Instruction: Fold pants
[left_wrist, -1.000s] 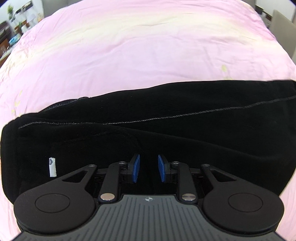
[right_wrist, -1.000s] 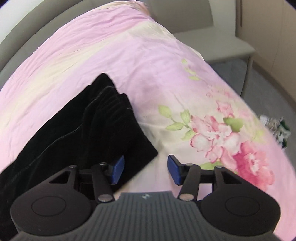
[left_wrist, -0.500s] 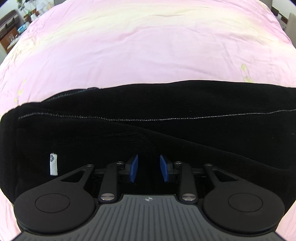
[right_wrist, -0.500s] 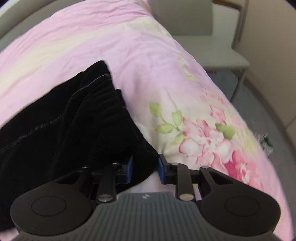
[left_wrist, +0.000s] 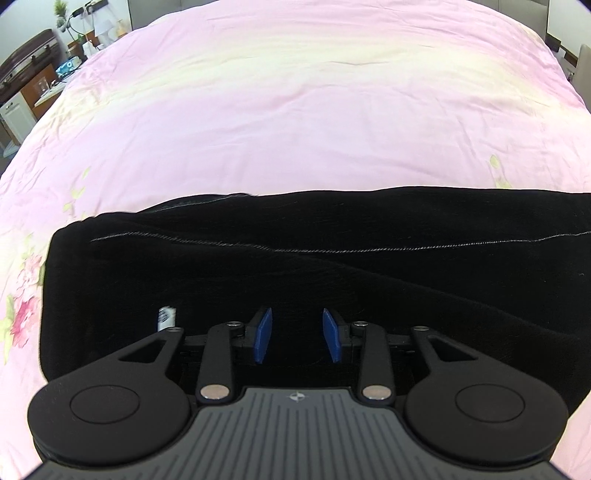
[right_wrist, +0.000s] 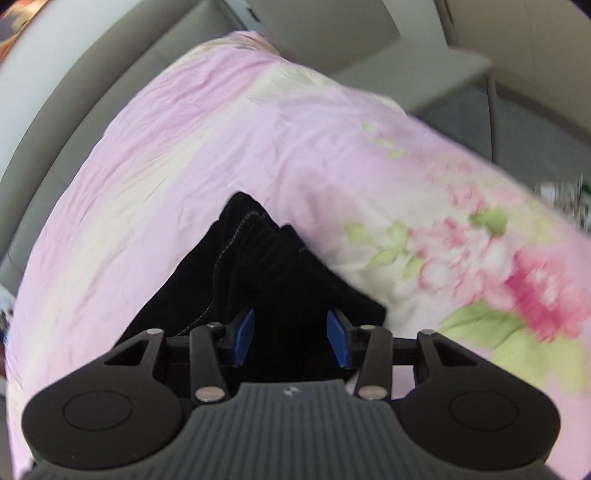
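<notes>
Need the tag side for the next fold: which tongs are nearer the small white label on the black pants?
Left. The left tongs hover just right of the small white label on the black pants; the right tongs are at the other end, label unseen.

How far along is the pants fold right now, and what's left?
Done: the black pants lie on the pink bedspread as one long doubled band, seam on top. In hand: left gripper and right gripper each straddle cloth, jaws opening, no clear pinch. Left: probably folding the band across its length, since it looks full length.
</notes>
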